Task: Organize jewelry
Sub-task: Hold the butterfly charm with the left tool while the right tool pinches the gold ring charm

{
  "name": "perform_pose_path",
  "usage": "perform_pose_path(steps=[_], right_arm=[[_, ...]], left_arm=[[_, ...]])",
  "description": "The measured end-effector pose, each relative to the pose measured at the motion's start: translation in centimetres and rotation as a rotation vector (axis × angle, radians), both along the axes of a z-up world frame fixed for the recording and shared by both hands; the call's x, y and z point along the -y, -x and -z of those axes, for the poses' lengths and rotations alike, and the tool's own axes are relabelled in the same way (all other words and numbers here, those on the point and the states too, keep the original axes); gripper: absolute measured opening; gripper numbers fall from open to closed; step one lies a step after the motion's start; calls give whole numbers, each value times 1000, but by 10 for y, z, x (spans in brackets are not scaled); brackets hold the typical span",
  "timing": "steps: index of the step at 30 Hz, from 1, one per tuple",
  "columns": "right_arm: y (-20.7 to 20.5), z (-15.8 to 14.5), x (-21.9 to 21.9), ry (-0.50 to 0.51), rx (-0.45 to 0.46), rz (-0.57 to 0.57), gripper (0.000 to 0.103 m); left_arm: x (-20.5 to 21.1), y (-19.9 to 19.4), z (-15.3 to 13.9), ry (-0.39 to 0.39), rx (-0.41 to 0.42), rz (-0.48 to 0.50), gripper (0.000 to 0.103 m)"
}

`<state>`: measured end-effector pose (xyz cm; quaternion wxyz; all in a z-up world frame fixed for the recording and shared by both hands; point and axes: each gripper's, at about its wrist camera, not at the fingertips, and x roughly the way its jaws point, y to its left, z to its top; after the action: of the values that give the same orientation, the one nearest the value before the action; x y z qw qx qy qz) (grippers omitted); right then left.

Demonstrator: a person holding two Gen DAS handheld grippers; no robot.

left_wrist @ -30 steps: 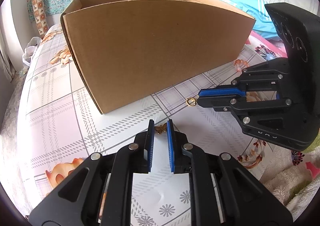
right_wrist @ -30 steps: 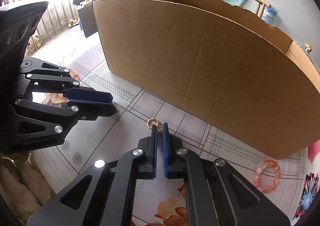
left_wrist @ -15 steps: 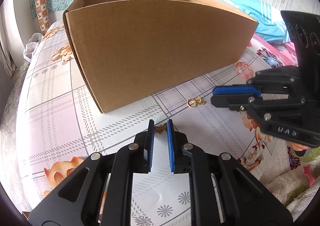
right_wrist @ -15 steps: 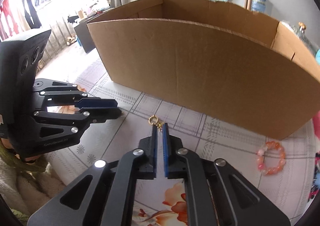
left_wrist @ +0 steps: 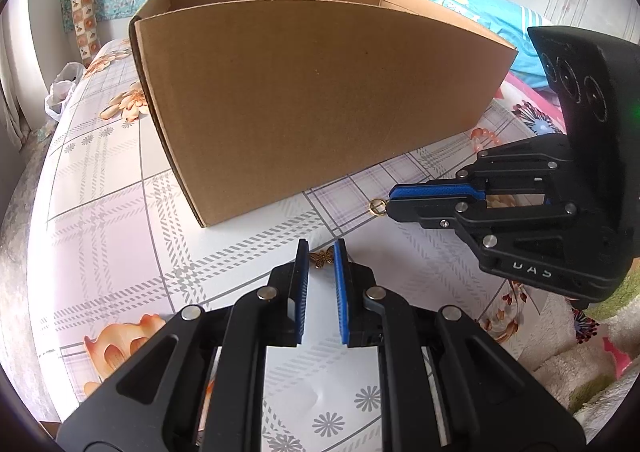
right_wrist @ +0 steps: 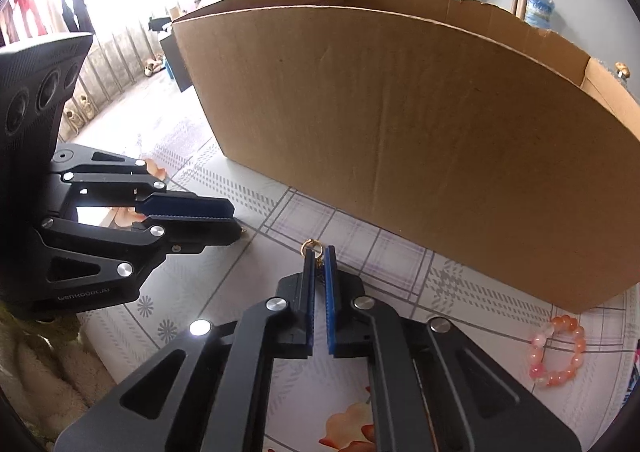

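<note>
My left gripper (left_wrist: 321, 250) is shut on a small gold butterfly charm (left_wrist: 322, 257), just above the tablecloth in front of the cardboard box (left_wrist: 320, 100). My right gripper (right_wrist: 319, 254) is shut on a thin gold chain piece with a ring (right_wrist: 311, 245) sticking out past its tips. In the left wrist view the right gripper (left_wrist: 394, 201) comes in from the right, the gold ring (left_wrist: 377, 207) at its tip. In the right wrist view the left gripper (right_wrist: 234, 220) sits at the left. A pink-orange bead bracelet (right_wrist: 558, 350) lies on the table at the right.
The tall open cardboard box (right_wrist: 400, 132) stands right behind both grippers. The table has a plaid floral cloth (left_wrist: 120, 212). A fluffy blanket (left_wrist: 580, 372) lies past the table's right edge. A white bag (left_wrist: 60, 92) sits at the far left.
My right gripper drew back to the right and rose, then came back in beside the left gripper with the ring piece. The left gripper stayed put.
</note>
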<state>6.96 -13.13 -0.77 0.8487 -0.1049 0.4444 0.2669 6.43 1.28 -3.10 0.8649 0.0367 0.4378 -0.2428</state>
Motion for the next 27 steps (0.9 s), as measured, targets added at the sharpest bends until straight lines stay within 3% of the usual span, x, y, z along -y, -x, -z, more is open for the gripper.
perform_pose_path(steps=[13,17,20,27], right_arm=[[13,-16,41,-105,-24,141,3],[16,-15,38,-118,-43,132,5],[16,-14,25,-84,-26,95,14],[6,-1,-6,49,6,-1,14]], left_arm=[[0,0,-1,-1,-2,-11,12],[2,0,-1,-7,0,-13,12],[2,0,0,-7,-1,-14,12],[1,1,0,-6,0,-12,12]])
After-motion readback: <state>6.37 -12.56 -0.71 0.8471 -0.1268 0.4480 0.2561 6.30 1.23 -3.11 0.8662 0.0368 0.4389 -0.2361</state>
